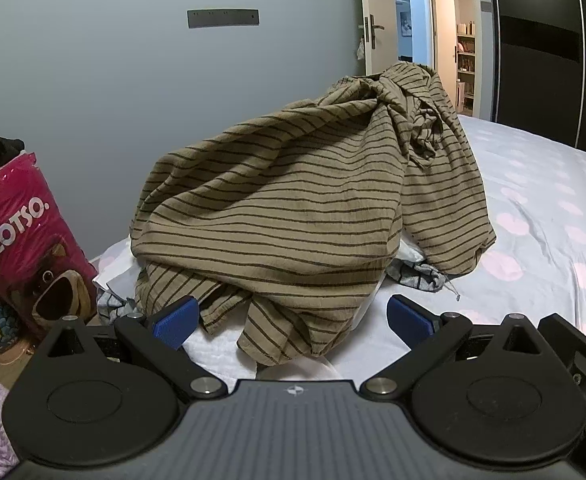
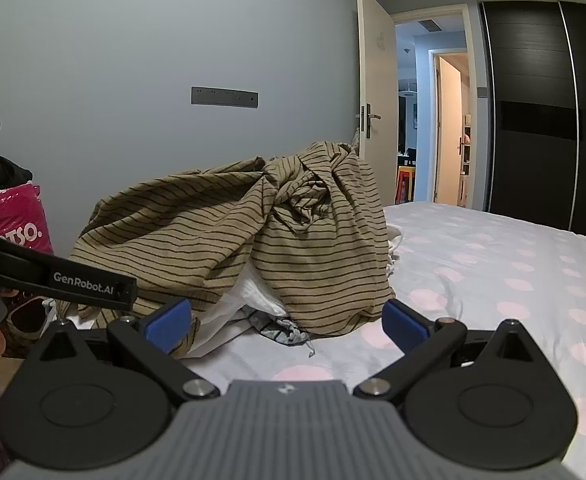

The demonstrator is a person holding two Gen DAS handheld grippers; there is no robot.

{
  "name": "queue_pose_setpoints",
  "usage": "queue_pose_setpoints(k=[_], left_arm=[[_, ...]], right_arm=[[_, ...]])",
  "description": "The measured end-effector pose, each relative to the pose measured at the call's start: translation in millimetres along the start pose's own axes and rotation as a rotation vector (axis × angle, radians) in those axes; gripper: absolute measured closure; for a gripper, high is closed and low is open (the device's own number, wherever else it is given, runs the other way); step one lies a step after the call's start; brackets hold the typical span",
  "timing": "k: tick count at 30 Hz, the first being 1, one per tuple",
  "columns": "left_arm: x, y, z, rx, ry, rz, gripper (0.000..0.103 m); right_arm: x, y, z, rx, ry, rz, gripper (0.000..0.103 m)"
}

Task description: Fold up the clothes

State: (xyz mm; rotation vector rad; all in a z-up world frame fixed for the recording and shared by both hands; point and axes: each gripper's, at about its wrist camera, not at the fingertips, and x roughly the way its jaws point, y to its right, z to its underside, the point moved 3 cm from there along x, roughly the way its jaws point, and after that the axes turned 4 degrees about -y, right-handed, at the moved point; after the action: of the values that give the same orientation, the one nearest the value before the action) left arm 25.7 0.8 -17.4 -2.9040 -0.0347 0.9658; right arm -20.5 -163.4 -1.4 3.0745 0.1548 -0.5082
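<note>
An olive garment with thin dark stripes lies crumpled on top of a pile of clothes on the bed; it also shows in the right wrist view. White cloth and a grey checked piece stick out from under it. My left gripper is open and empty, its blue pads either side of the garment's near hem. My right gripper is open and empty, just short of the pile's right side. The left gripper's body shows at the left of the right wrist view.
The bed has a white sheet with pink dots, stretching to the right. A pink LOTSO bag stands left of the pile. A grey wall, an open door and a dark wardrobe lie behind.
</note>
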Motion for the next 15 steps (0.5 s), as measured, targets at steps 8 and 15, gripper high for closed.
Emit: queue_pose_setpoints(k=[8, 15], left_arm=[[0.9, 0.0, 5.3, -0.002, 0.011, 0.008, 0.001], [-1.0, -0.4, 8.7, 0.004, 0.008, 0.004, 0.001]], right_arm=[[-1.3, -3.4, 0.3, -0.004, -0.006, -0.002, 0.001], [4.7, -4.0, 5.2, -0.010, -0.009, -0.005, 0.001]])
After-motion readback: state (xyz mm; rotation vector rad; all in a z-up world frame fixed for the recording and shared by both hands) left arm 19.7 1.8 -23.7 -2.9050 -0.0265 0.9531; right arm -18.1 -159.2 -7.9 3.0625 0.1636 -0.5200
